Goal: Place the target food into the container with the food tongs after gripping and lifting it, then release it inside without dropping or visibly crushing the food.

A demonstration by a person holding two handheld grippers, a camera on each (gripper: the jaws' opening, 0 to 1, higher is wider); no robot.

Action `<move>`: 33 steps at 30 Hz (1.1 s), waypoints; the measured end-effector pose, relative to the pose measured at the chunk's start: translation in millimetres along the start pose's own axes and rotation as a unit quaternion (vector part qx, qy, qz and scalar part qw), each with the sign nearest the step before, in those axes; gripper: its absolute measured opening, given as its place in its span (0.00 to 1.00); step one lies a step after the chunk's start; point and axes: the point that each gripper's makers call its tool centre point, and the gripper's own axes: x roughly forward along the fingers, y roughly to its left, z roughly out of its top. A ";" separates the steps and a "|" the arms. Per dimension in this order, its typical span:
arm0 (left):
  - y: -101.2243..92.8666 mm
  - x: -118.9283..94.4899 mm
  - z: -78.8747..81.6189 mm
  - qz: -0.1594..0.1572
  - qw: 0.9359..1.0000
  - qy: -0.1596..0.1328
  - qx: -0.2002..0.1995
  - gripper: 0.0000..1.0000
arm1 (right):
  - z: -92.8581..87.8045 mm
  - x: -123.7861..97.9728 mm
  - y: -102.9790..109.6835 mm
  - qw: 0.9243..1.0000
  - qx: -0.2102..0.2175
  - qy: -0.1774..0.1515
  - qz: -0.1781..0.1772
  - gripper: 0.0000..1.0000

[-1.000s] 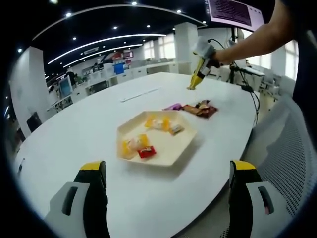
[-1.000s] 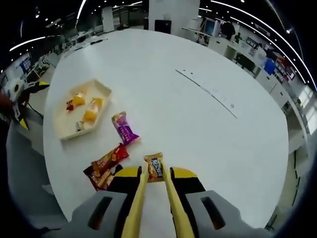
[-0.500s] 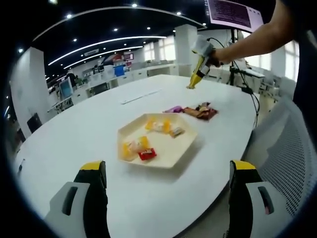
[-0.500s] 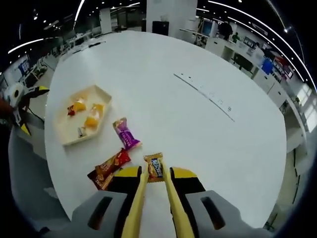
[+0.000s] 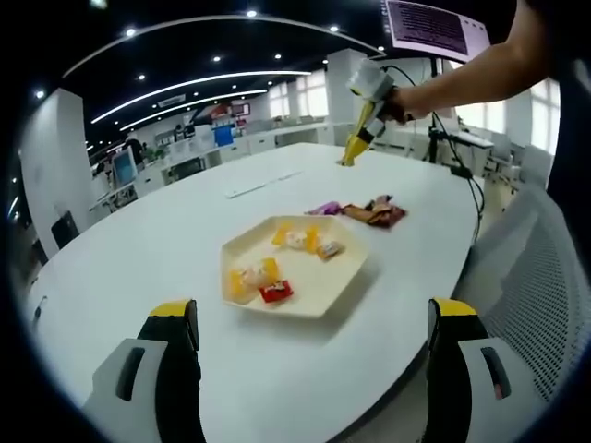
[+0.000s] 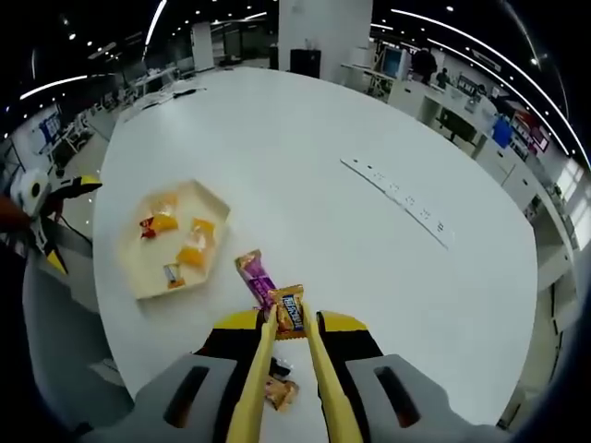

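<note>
Rising higher and swinging toward the cream hexagonal tray (image 6: 214, 207), the right tongs (image 6: 288, 325) are carrying the small orange-wrapped snack (image 6: 289, 309), clamped between their yellow jaws above the white bench (image 6: 369, 249). A loosening grip could be dropping it short, beside the purple wrapper (image 6: 252, 274). The left tongs (image 5: 314, 318) are hovering apart near the tray (image 5: 351, 268), while the person's arm (image 5: 471, 69) is reaching out far over the bench.

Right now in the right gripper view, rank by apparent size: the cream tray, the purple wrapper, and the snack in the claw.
1. Cream tray, clearly largest.
2 and 3. Purple wrapper and the held snack look about alike; the snack sits nearer the camera in the tongs, so no ranking.
</note>
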 end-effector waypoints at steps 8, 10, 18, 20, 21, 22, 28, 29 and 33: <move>-0.7 -1.1 2.5 -0.003 1.000 -0.007 0.003 1.00 | 27.2 5.8 28.9 1.000 -0.012 -0.012 0.011 0.21; -1.6 -1.0 3.1 -0.005 1.000 -0.009 0.003 1.00 | 36.2 9.5 39.6 1.000 -0.016 -0.016 0.015 0.21; -3.9 -1.0 3.7 -0.008 1.000 -0.009 0.010 1.00 | 58.9 21.2 77.5 0.999 -0.026 -0.026 0.034 0.21; -3.8 -1.2 4.6 -0.008 1.000 -0.011 0.009 1.00 | 65.3 23.6 87.4 0.998 -0.028 -0.030 0.040 0.21; -3.4 -1.4 4.8 -0.007 1.000 -0.012 0.008 1.00 | 68.1 24.7 91.5 0.998 -0.028 -0.032 0.042 0.21; -3.5 -1.6 5.4 -0.008 1.000 -0.013 0.008 1.00 | 72.2 26.2 97.5 0.998 -0.028 -0.035 0.045 0.21; -1.8 -2.7 5.8 -0.005 1.000 -0.013 0.002 1.00 | 87.0 32.7 123.8 0.997 -0.041 -0.040 0.054 0.21; -0.4 -3.4 7.5 -0.001 1.000 -0.017 0.002 1.00 | 89.9 33.8 130.3 0.996 -0.039 -0.042 0.061 0.21; 1.2 -3.9 8.5 0.001 1.000 -0.020 -0.002 1.00 | 97.7 37.5 147.9 0.995 -0.041 -0.048 0.074 0.21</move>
